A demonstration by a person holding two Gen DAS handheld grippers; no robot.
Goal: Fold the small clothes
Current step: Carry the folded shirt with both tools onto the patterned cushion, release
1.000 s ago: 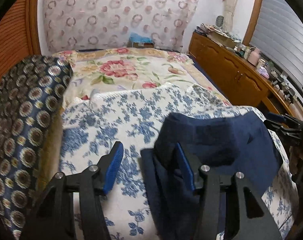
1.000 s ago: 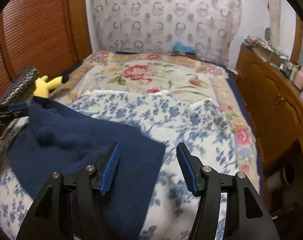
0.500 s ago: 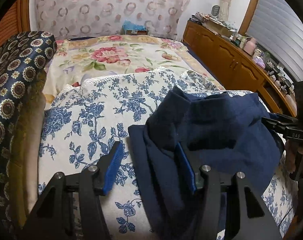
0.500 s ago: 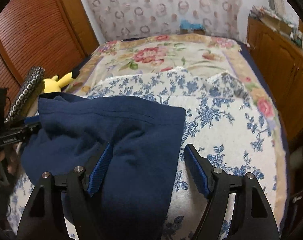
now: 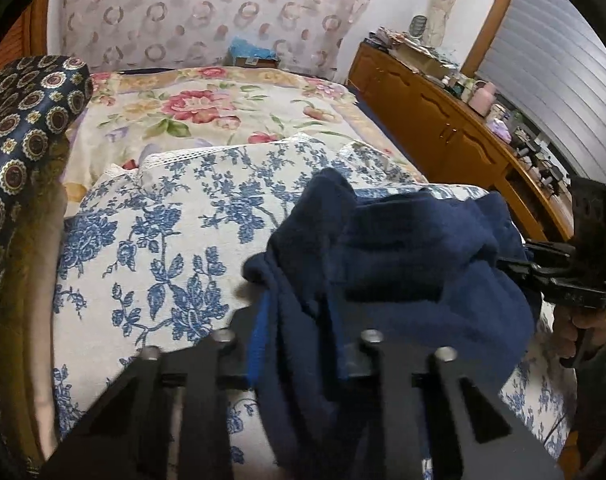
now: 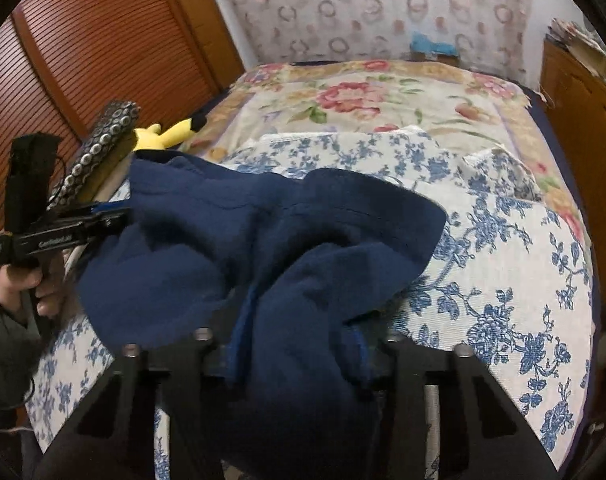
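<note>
Navy garment (image 5: 415, 264) bunched at centre of both views, lying on blue-flower cloth (image 5: 151, 248) over bed. Left claw (image 5: 303, 344) bottom centre, jaws closing, narrow, fabric fold pinched betw. pads. Right claw (image 6: 299, 344) bottom centre of own view, jaws closing, cloth bunched betw. them too. Yellow plush toy (image 6: 167, 134) upper left, by wood slat door. Wood cabinet (image 5: 443, 128) upper right.

We are looking into a home bedroom: a bed (image 5: 207, 120) with floral covers is lying ahead of the gripper, wooden cabinets (image 5: 435, 120) standing right, a louvred wardrobe door (image 6: 83, 40) left.
</note>
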